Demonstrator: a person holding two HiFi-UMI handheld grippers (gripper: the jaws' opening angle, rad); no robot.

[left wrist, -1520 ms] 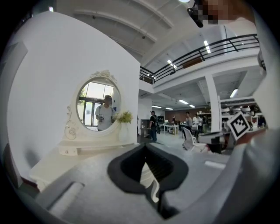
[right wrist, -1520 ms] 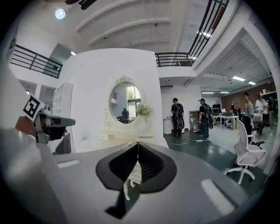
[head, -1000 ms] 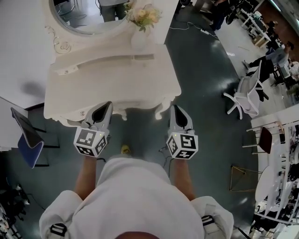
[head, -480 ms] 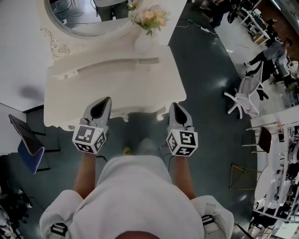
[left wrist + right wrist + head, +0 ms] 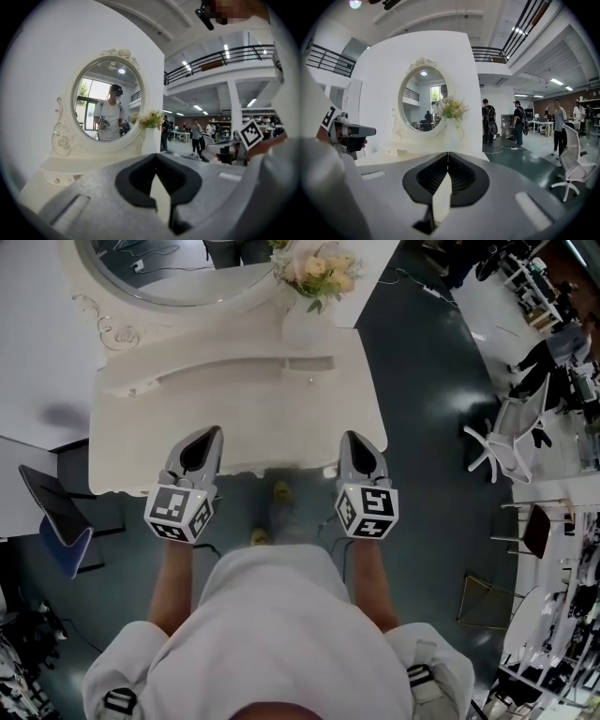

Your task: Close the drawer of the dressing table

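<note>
The white dressing table (image 5: 234, 413) stands in front of me, with its oval mirror (image 5: 169, 268) at the back. Its drawer is hidden under the table top in every view. My left gripper (image 5: 204, 434) and my right gripper (image 5: 355, 438) are held side by side, pointing forward, their tips over the table's front edge. Both are shut with nothing between the jaws. In the left gripper view the left gripper (image 5: 156, 156) looks across the table top toward the mirror (image 5: 105, 110). The right gripper (image 5: 448, 153) faces the mirror (image 5: 421, 103) as well.
A white vase of flowers (image 5: 314, 292) stands at the table's back right. A dark blue chair (image 5: 58, 521) is on the floor at the left, and a white office chair (image 5: 511, 442) at the right. Yellow shoes (image 5: 281, 491) show below the table edge. People (image 5: 518, 123) stand far off.
Both grippers have moved forward, from just short of the table's front edge to over it. The table and vase now sit closer in the head view.
</note>
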